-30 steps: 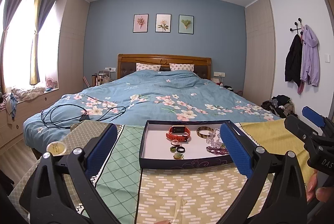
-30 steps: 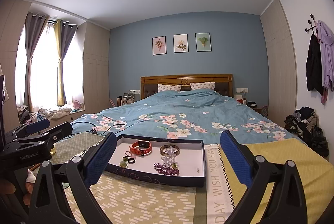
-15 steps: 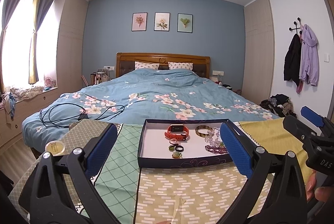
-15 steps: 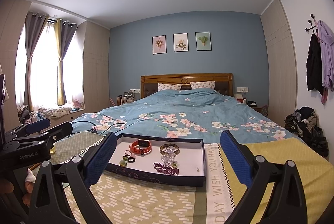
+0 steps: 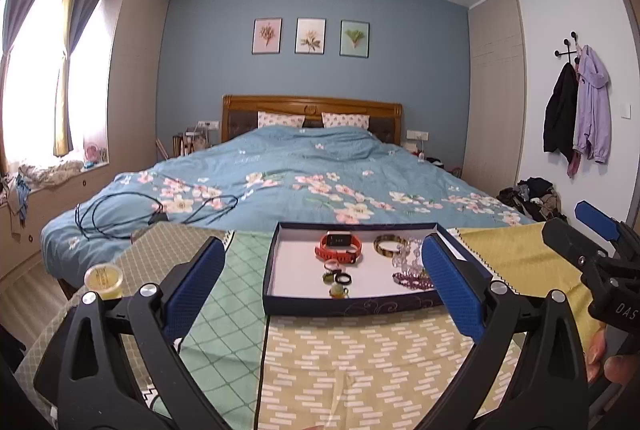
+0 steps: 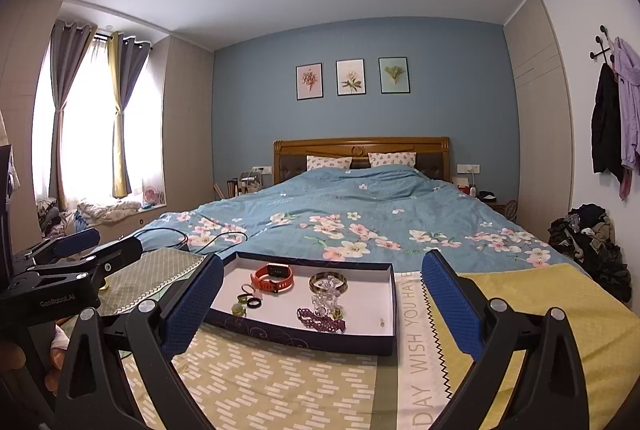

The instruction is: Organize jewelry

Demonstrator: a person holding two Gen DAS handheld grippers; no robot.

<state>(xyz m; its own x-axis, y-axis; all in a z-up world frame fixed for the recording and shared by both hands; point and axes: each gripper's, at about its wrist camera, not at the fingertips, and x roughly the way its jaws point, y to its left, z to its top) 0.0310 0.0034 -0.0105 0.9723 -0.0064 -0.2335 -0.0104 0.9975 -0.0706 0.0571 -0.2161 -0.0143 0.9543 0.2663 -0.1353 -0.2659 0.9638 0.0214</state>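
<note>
A shallow dark blue tray (image 5: 344,306) (image 6: 304,336) with a white floor lies on the patterned cloth ahead. In it are an orange smartwatch (image 5: 339,245) (image 6: 273,277), a gold bangle (image 5: 387,244) (image 6: 318,281), several small rings (image 5: 338,276) (image 6: 247,301), a clear bead bracelet (image 6: 326,296) and a purple bead strand (image 5: 412,280) (image 6: 320,320). My left gripper (image 5: 322,286) is open, held short of the tray, nothing between its blue pads. My right gripper (image 6: 322,304) is open too, also short of the tray and holding nothing.
A small yellow-lidded jar (image 5: 103,280) stands at the cloth's left edge. Beyond the tray is a bed with a blue floral duvet (image 5: 304,185) and a black cable (image 5: 120,213) lying on it. Clothes are piled on the floor (image 6: 592,242) at right.
Both views shift only slightly; the tray sits a touch higher in the left wrist view. Both grippers stay open and the jewelry has not moved.
</note>
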